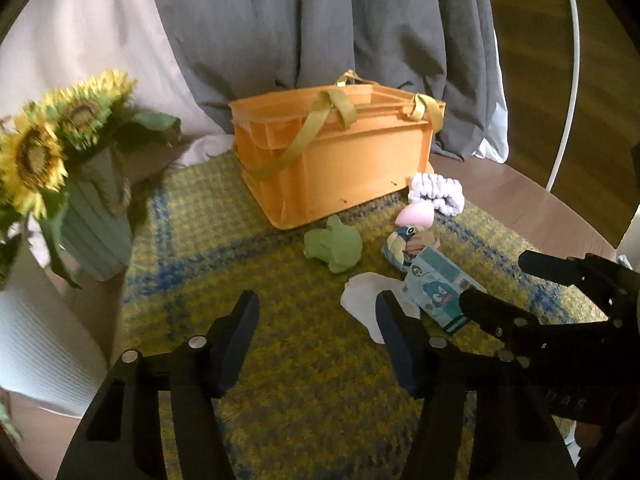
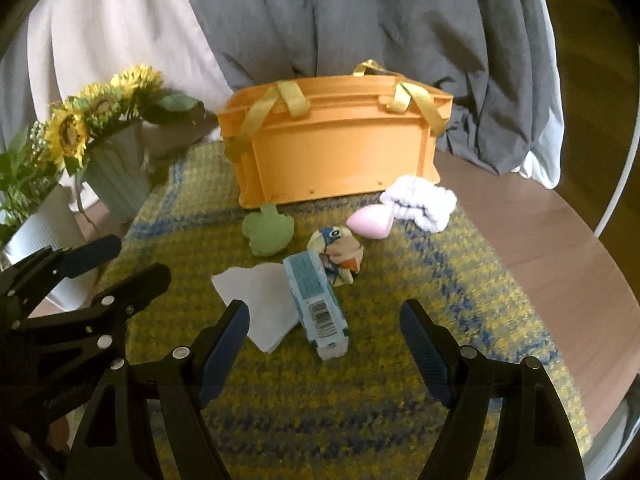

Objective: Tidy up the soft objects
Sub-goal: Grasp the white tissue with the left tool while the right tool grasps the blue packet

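- You are holding your left gripper (image 1: pixel 318 320) over the yellow and blue rug (image 1: pixel 280 360). Its fingers are standing apart, and nothing is sitting between them.
- You are holding your right gripper (image 2: pixel 324 334) to the right of it, also above the rug. Its fingers are standing wide apart too. They are not squeezing anything.
- The near end of the blue packet (image 2: pixel 318 308) is lying between the right gripper's fingertips in the right wrist view, but the pads are not touching it.
- A flat white cloth (image 2: pixel 260 304) is lying just left of the packet and touching it.
- A little bundle with a cartoon face (image 2: pixel 338 256) is sitting just behind the packet, at its far end.
- A green soft shape (image 2: pixel 268 232) is resting farther back and to the left, near the orange box.
- A pink egg-shaped sponge (image 2: pixel 370 220) is lying to the right, touching a white fluffy band (image 2: pixel 420 204).
- The orange box (image 2: pixel 340 156) is standing at the far side of the rug, with yellow ribbon straps (image 2: pixel 294 100) hanging over its edge.
- Sunflowers (image 2: pixel 96 116) are sitting in a pale ribbed pot (image 2: pixel 118 184) on the far left.
- Grey cloth (image 2: pixel 360 16) is hanging behind the box.
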The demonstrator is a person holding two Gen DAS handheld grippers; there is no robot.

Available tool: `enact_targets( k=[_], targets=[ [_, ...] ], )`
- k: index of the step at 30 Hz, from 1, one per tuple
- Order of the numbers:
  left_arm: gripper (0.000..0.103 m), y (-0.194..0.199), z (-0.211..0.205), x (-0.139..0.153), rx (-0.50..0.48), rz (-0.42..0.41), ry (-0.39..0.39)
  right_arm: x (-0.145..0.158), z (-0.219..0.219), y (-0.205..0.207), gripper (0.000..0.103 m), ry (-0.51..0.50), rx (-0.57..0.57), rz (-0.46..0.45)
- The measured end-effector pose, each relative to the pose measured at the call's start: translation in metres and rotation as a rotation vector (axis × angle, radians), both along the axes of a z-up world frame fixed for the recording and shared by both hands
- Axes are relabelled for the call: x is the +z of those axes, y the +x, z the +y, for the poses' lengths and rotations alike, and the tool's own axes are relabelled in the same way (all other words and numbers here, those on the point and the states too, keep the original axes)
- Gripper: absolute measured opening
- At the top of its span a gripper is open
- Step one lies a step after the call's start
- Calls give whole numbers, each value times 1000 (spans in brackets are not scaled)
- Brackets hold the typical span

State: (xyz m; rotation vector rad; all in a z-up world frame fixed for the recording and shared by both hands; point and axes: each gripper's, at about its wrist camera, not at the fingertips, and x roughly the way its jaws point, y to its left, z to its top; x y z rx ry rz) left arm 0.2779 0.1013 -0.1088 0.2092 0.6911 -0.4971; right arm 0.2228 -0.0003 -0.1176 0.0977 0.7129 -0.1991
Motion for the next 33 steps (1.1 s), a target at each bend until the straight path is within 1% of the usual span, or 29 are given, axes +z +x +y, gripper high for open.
enact_targets(
  k=[3,6,9,10,15,19,24,26,27,29,31,33],
  targets=[
    [59,9,0,-11,-1,39,-19,-8,0,6,75,4,-5,6],
    [54,14,-3,-20,-8,71,-32,-15,-2,12,72,16,-8,12],
    [53,18,-8,-28,-18,98,-43,-24,-3,17,67,28,1,19],
    [53,19,-9,-30,-22,103,-45,-27,-4,18,64,28,7,24],
    [53,25,-19,-39,-50,121,-42,-35,-9,21,59,32,0,25],
    [49,31,-29,-48,-76,139,-36,-39,-14,23,51,55,-1,24],
    [37,39,-38,-58,-81,165,-31,-41,-15,26,41,49,9,22],
    [23,40,-41,-61,-83,175,-36,-41,-15,27,38,49,9,20],
    [21,40,-42,-62,-80,174,-30,-41,-15,27,37,53,11,21],
    [10,39,-44,-63,-73,163,-24,-40,-17,27,36,56,12,19],
    [6,37,-45,-63,-72,155,-22,-40,-18,26,34,65,17,21],
    [6,34,-44,-60,-66,140,-27,-39,-19,25,33,72,16,19]
  ],
)
